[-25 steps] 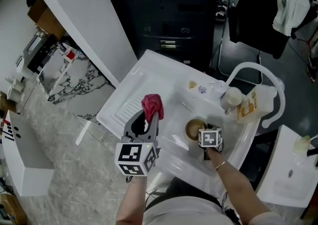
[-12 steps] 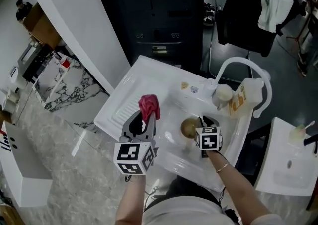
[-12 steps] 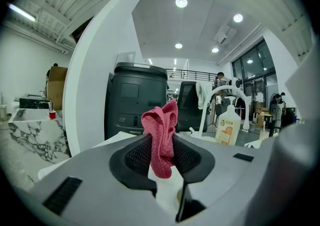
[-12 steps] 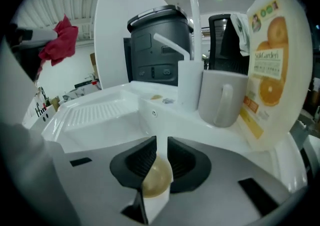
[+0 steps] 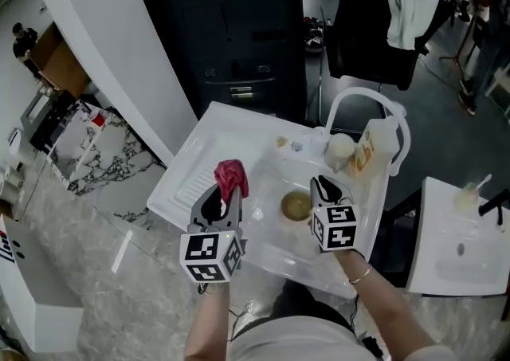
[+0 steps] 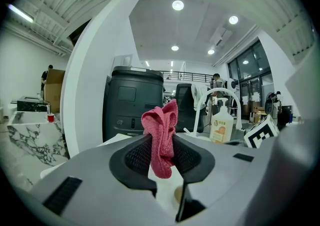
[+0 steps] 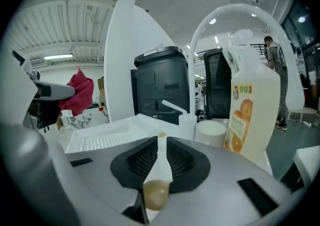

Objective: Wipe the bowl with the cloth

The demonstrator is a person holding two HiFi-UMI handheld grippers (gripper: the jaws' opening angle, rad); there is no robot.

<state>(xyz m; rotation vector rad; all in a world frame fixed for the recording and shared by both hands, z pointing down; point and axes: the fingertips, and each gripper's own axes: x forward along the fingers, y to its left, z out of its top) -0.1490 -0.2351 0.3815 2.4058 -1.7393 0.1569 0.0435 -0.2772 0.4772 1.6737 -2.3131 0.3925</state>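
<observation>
Left claw [image 6: 161, 138] is pinching the red cloth [image 5: 232, 176]. The cloth is bunched above the tips and held up over the sink's [image 5: 188, 172] drainboard, well clear of the bowl.

Right claw [image 7: 159, 142] is closing, only a thin gap left and nothing between the pads. The bowl only shows through the gap, low down near the claw's root.

Bowl [image 5: 296, 206] sits loose in the basin, at 3 o'clock from the cloth and just beside the right claw at its 9 o'clock. Wiping not started, by my read.

Risks:
- If the right claw closes on air, the bowl is unbraced and the first wipe skids or tips it.
- The grip on the cloth looks shallow, so pressing down could pull it out.
- Soap bottle [image 5: 371, 148] and faucet [image 5: 362, 96] stand at the bowl's 1 o'clock. A wide right-arm swing could knock the bottle.
</observation>
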